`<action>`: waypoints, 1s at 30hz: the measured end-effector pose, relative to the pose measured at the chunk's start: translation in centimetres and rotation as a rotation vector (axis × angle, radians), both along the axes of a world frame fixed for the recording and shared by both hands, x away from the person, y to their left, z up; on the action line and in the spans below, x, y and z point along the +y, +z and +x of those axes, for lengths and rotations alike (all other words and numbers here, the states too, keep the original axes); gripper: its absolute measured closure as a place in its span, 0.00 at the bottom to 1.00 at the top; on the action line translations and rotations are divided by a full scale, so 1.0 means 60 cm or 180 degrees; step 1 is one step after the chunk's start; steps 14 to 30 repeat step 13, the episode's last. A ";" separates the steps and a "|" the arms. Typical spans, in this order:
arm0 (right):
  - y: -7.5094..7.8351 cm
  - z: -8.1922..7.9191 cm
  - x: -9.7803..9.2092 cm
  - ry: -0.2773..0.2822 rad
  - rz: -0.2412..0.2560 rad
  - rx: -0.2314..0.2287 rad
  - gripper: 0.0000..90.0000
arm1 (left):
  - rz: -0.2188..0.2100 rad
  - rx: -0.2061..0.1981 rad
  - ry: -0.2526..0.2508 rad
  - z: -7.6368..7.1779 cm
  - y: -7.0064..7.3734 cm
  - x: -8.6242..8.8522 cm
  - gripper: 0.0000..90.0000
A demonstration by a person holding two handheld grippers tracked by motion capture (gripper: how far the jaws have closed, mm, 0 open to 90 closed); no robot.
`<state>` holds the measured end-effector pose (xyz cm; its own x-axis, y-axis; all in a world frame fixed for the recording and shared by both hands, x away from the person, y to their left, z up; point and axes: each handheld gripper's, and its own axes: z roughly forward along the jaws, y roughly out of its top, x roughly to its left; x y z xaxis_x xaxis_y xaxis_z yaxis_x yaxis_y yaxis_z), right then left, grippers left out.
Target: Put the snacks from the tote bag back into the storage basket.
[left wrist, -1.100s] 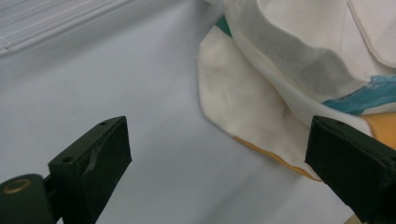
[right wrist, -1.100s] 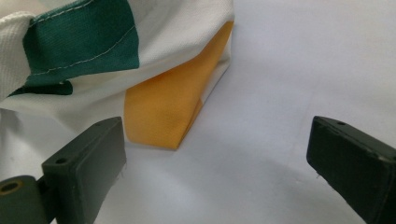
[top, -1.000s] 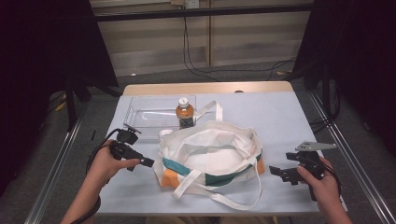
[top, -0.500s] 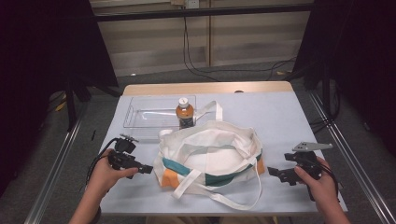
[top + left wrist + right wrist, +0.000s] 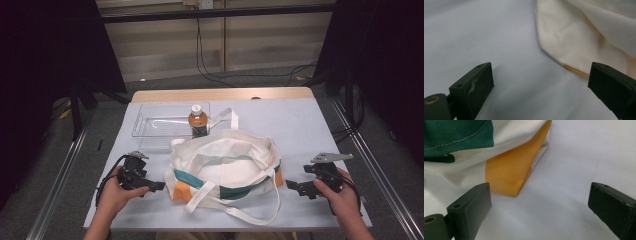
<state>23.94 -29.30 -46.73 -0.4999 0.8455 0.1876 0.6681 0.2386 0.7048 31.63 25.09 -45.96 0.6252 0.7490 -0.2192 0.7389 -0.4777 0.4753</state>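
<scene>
Now both hand-held grippers, left [image 5: 159, 186] and right [image 5: 290, 184], are waiting wide open beside the bag [image 5: 225, 167]; each should be closing squarely on its near corner.

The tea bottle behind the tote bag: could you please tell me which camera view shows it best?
The high view: the tea bottle stands upright, whole, beside the clear tray behind the tote bag. The two gripper views look along open jaws at the bag's corners and the table instead.

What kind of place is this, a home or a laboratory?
Probably a laboratory recording station: the table is boxed in by black curtains and metal rails, cables hang behind it, and the tote bag lies staged on a plain cover.
</scene>
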 end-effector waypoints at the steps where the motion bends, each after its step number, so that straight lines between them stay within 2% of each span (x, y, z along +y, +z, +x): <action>1: -0.001 0.000 0.000 0.0005 -0.0007 0.0003 0.05 | 0.0022 -0.0009 -0.0012 -0.001 -0.002 0.001 0.06; 3: -0.002 0.001 0.001 0.0003 -0.0016 -0.0003 0.05 | -0.0030 -0.0093 0.0010 -0.004 -0.008 0.003 0.06; 5: -0.003 0.002 0.002 0.0014 -0.0043 -0.0004 0.05 | -0.0052 -0.0113 -0.0009 -0.006 -0.009 0.004 0.06; 7: -0.004 0.003 0.004 0.0008 -0.0084 -0.0005 0.05 | -0.0050 -0.0136 0.0020 -0.007 -0.009 0.004 0.05; 8: -0.004 0.003 0.005 0.0012 -0.0083 0.0004 0.05 | -0.0018 -0.0166 -0.0011 -0.008 -0.007 0.005 0.05; 10: -0.005 0.004 0.006 0.0015 -0.0105 -0.0020 0.05 | -0.0042 -0.0251 -0.0034 -0.010 -0.003 0.003 0.06; 13: -0.008 0.008 0.009 0.0010 -0.0153 -0.0013 0.05 | -0.0048 -0.0332 0.0002 -0.011 0.000 0.002 0.05; 30: -0.008 0.008 0.009 0.0010 -0.0153 -0.0013 0.05 | -0.0048 -0.0332 0.0002 -0.011 0.000 0.002 0.05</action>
